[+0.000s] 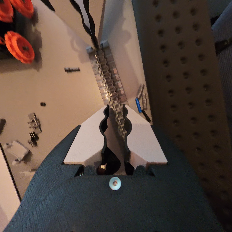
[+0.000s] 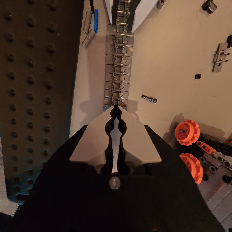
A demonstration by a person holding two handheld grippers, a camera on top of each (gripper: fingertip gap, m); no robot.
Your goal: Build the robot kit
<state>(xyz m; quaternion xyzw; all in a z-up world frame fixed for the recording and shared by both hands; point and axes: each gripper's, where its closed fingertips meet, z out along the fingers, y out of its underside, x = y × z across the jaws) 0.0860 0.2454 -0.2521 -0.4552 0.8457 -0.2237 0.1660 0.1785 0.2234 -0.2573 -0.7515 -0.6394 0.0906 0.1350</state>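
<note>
- Track strip: grey tread links w/ a chain down the centre, lying flat on the pale table. Long axis runs straight between the two grippers, in line w/ both sets of fingers.
- Right gripper: at near end of strip, tips pinched together on the end link. Jaws narrow; only the tips meet, scalloped gaps behind stay clear. Judged a grip on the strip end, tho the contact pt is small and dark.
- Left gripper: at opposite end. Jaws part-way apart; chain passes between the pads and lies against the right-hand pad. Cannot tell if it clamps or merely straddles.
- Left gripper's white fingers also show at top of right wrist view, either side of the chain.
- Each gripper sits at its own end; neither is nearer overall.
- Nearby: blue pin and grey sleeves just beside the strip, next to a dark studded mat; black pin on the other side; orange wheels well apart.
</note>
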